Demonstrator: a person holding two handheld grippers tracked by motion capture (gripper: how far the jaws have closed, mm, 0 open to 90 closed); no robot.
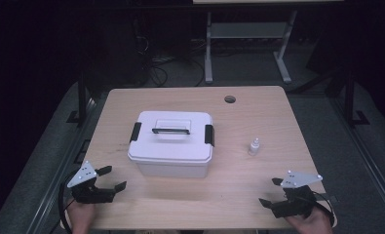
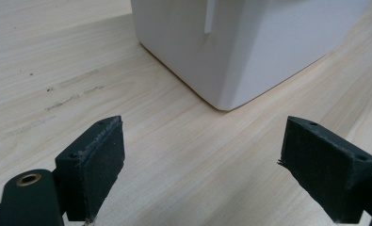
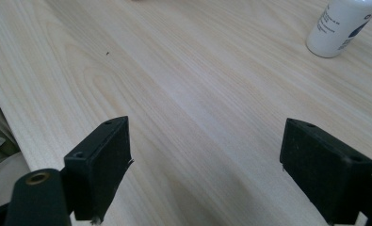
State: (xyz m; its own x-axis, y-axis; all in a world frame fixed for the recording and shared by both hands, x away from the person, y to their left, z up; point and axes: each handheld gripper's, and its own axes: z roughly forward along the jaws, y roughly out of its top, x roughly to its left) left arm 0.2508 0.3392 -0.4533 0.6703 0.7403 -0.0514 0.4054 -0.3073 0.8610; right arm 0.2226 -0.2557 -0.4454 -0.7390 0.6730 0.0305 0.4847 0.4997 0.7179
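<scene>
- Two grippers wait at the near edge of the table (image 1: 258, 105) in the high view: the left gripper (image 1: 113, 177) near the left corner, the right gripper (image 1: 270, 191) near the right, both with jaws spread and empty. The white lidded box (image 1: 172, 143) sits mid-table, latches down, lid on — contents hidden. The small white bottle (image 1: 254, 146) stands apart to its right. The work looks unstarted.
- Left gripper view: wide-apart jaws face the box's (image 2: 249, 42) near corner; nothing is between them.
- Right gripper view: spread jaws over bare wood, the bottle (image 3: 342, 24) far right. Next move, likely — reach it, centre it, close gently.
</scene>
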